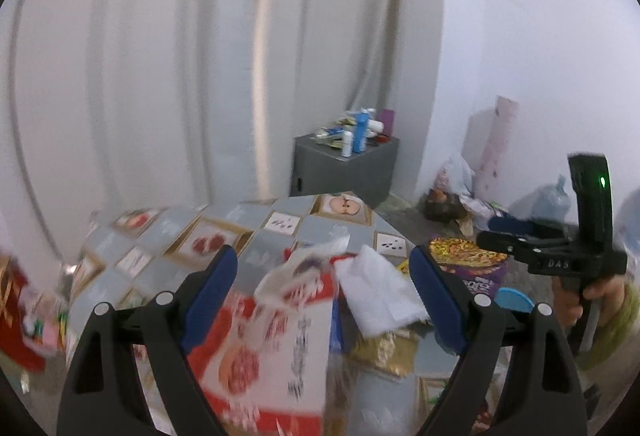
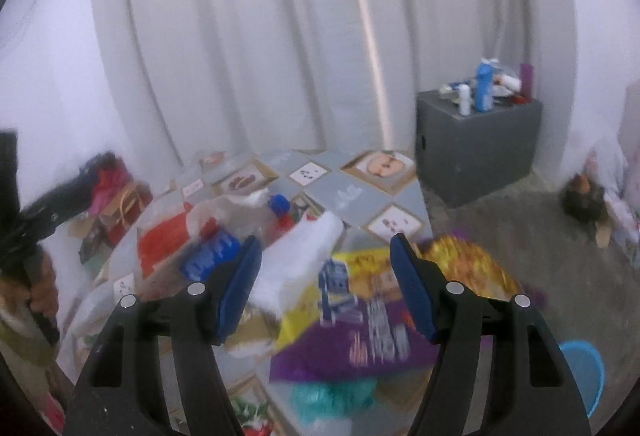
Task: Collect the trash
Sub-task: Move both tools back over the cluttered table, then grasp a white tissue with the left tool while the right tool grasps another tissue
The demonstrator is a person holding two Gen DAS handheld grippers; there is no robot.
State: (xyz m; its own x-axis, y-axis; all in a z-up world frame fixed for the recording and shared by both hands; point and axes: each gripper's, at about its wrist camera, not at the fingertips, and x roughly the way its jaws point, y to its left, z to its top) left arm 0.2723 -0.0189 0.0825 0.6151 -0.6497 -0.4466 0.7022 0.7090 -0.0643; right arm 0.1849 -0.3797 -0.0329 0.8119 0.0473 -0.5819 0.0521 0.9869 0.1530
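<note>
Trash lies on a low table with a patterned cloth (image 1: 276,236). My left gripper (image 1: 324,276) is open above a red and white printed wrapper (image 1: 256,348) and a white tissue (image 1: 380,296). My right gripper (image 2: 326,276) is open above a purple and yellow snack bag (image 2: 360,332); the same white tissue (image 2: 304,256) lies by its left finger. A crushed plastic bottle with a blue cap (image 2: 256,220) and a red wrapper (image 2: 164,236) lie further left. The right gripper also shows in the left wrist view (image 1: 496,232).
A blue bin (image 2: 584,368) stands on the floor at the lower right. A grey box (image 2: 480,140) with bottles on top sits by the white curtain (image 2: 260,56). Bags and clutter line the right wall (image 1: 460,196). A green crumpled bag (image 2: 332,396) lies at the table's near edge.
</note>
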